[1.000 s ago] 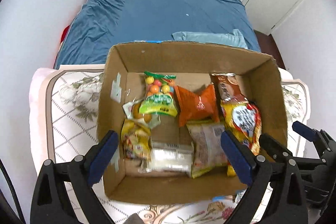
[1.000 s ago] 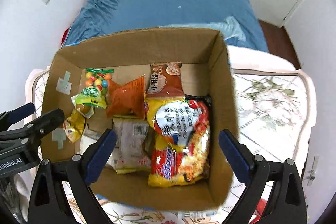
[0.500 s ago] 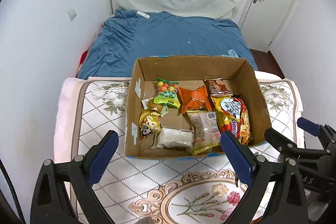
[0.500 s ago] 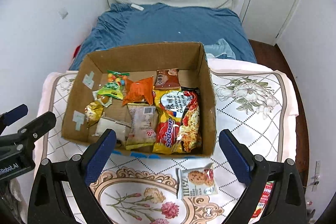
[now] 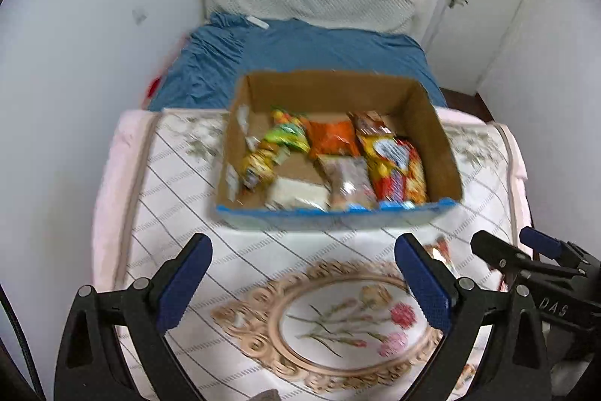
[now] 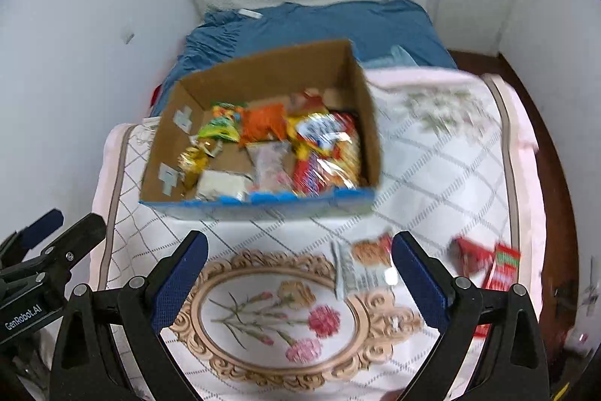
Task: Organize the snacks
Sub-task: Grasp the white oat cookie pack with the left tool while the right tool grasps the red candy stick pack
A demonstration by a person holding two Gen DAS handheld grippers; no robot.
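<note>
An open cardboard box [image 5: 439,123] [image 6: 362,115] sits on a quilted flower-print cover and holds several snack packets, among them an orange bag [image 5: 332,139] and a red and yellow noodle pack [image 5: 398,160]. Both grippers hang well short of the box. My left gripper [image 5: 302,282] is open and empty. My right gripper [image 6: 300,282] is open and empty too. A cookie packet [image 6: 362,264] lies on the cover between the right gripper's fingertips, and red packets [image 6: 488,262] lie to its right. The right gripper [image 5: 526,254] shows at the left view's edge.
The quilted cover [image 5: 180,183] [image 6: 443,168] lies over a low surface with a pink border. Behind the box stands a bed with a blue sheet [image 5: 300,51] and a pale headboard. White walls close in left and right; a white door [image 5: 488,6] stands at the back right.
Both grippers have drawn back and up from above the box, so the box looks smaller and farther. The loose packets on the cover have come into the right view.
</note>
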